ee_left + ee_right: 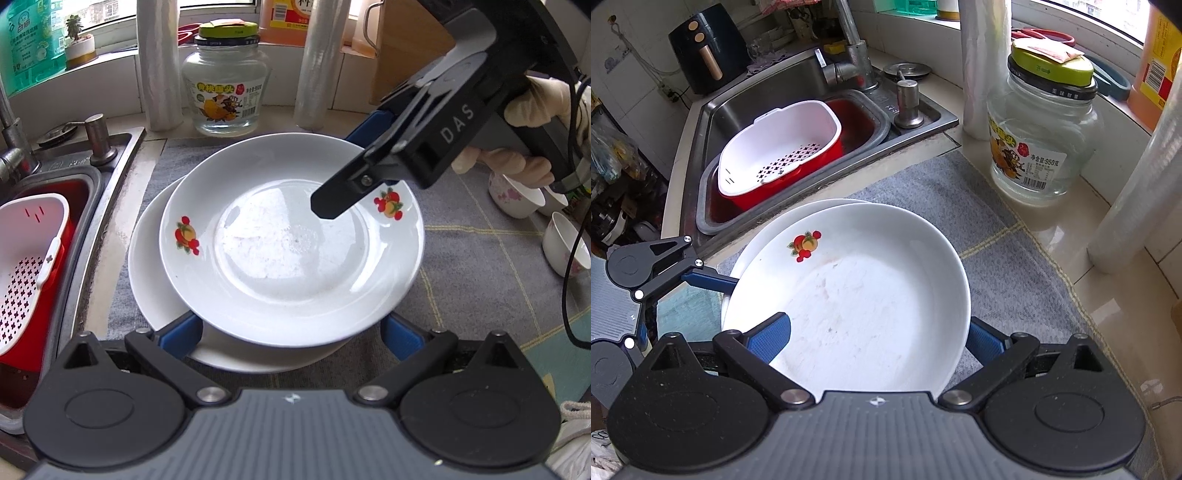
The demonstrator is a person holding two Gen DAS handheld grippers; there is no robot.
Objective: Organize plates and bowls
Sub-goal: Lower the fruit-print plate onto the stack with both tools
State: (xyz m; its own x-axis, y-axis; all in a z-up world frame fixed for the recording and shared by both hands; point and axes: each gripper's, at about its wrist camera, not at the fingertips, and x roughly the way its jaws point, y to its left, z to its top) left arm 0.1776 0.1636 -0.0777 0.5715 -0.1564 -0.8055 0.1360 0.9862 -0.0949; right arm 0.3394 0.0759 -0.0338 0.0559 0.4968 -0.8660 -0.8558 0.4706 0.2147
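top plate (291,236): round glazed white ceramic, shallow well, wide sloped rim, red-orange fruit prints on two opposite sides of the rim; face up, appears slightly tilted; round, so no long axis; dull chalky patch in the well
lower plate (151,258): same white glazed ceramic, plain, flat on the mat; top plate sits over it, shifted toward the window side, so only a crescent shows on the sink side
place: both on the grey mat (461,266), near the mat edge that runs along the sink
left gripper (291,332): blue textured pads spread wide at either side of the plates' near rim; released; cannot tell whether a pad touches the rim
right gripper (877,338): pinching the top plate's rim, one blue pad (768,338) over the inner face, the other outside and below the rim; held by a gloved hand (532,110)
mat: woven grey cloth with thin yellow lines
bowls (517,195): small white ceramic with pink flower print, toward the mat's right edge, well apart from the plates
sink (768,92): stainless steel, left of the mat; red tub with a white perforated colander (779,147) inside
glass jar (225,92): clear, green lid, fruit label, upright on the counter just past the mat's far edge
film rolls (159,62): two upright translucent cylinders flanking the jar
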